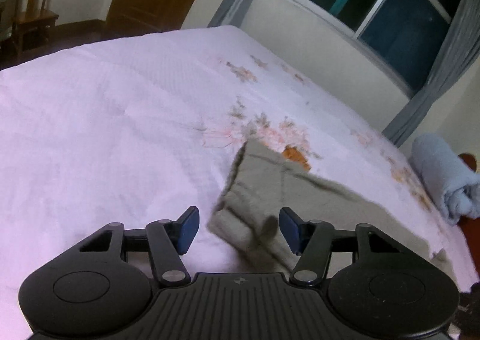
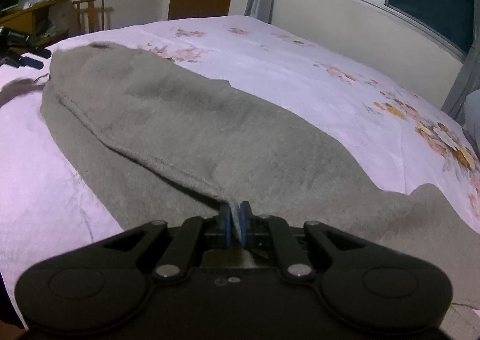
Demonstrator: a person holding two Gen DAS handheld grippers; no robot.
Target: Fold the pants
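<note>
Pants point(image 2: 192, 130) pinched by right gripper point(image 2: 236, 221) (left gripper point(image 1: 238, 229) agape).

- Bedspread point(image 1: 105, 130) left of the grey pants point(image 2: 195, 130) lies bare.
- Far right, a rolled blue blanket point(image 1: 441, 178) blocks the bed's edge.
- Chair point(image 1: 34, 13) stands well beyond.

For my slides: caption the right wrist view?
Right tool shut on grey pants laid across the floral bedsheet.

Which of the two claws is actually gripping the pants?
The right gripper: its blue pads are pinched shut on the grey pants. The left gripper stands open, holding nothing.
</note>
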